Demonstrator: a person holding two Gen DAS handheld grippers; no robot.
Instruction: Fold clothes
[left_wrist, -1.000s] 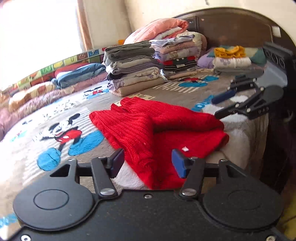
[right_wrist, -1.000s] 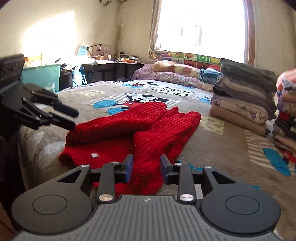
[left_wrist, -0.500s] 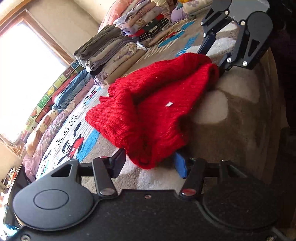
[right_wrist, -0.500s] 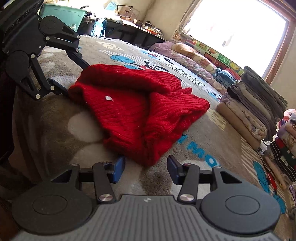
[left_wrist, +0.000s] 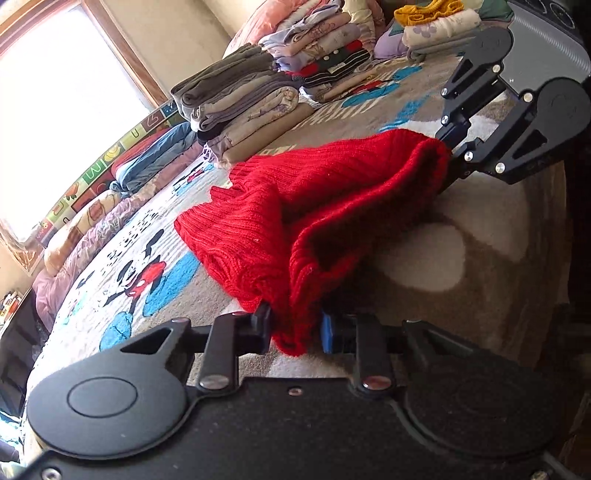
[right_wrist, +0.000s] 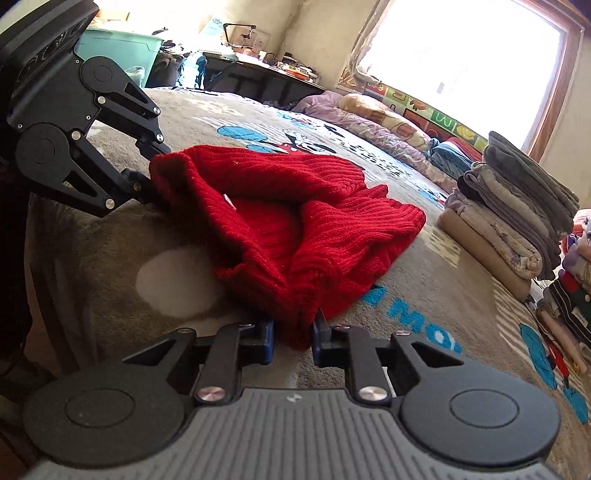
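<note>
A red ribbed knit sweater lies folded near the front edge of a bed with a cartoon-mouse blanket. My left gripper has its jaws closing on the sweater's near corner, and the fabric fills the gap between the pads. In the same view my right gripper pinches the far corner at the upper right. The right wrist view shows the sweater bunched and slightly lifted at both front corners. There my right gripper is closing on its corner, and the left gripper bites the other.
Tall stacks of folded clothes stand at the back of the bed, also seen in the right wrist view. Pillows and quilts line the window side. A cluttered desk and a teal bin stand beyond the bed's far end.
Both grippers dropped to the sweater's front edge, rolled, and closed from open onto its two near corners. The sweater's front edge is now bunched and raised a little.
</note>
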